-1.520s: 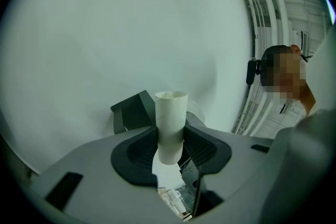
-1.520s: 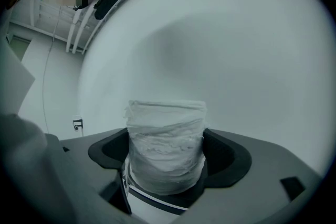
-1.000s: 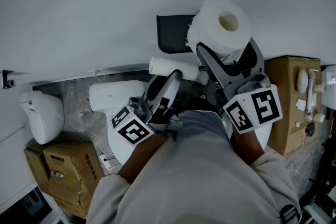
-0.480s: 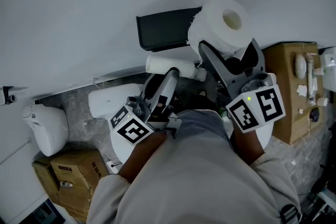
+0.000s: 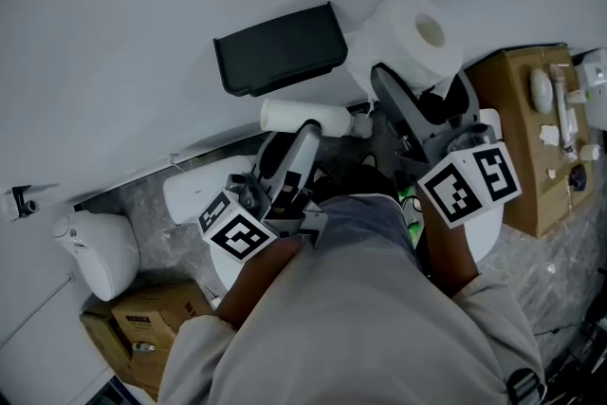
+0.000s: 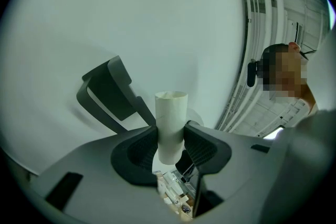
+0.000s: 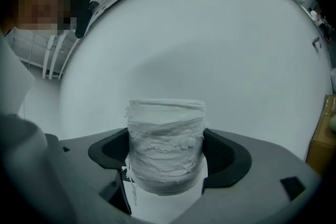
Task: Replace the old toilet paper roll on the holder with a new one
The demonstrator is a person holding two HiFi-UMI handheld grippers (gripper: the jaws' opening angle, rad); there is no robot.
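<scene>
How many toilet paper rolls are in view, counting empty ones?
2. A full roll is clamped in the right gripper, beside the black holder; an empty tube is clamped in the left gripper. More may be hidden.

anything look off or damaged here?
The new roll has ragged, torn outer layers, with loose shreds down its side, where the right gripper clamps it. The bare tube in the left gripper looks intact. The black holder shows no roll.
</scene>
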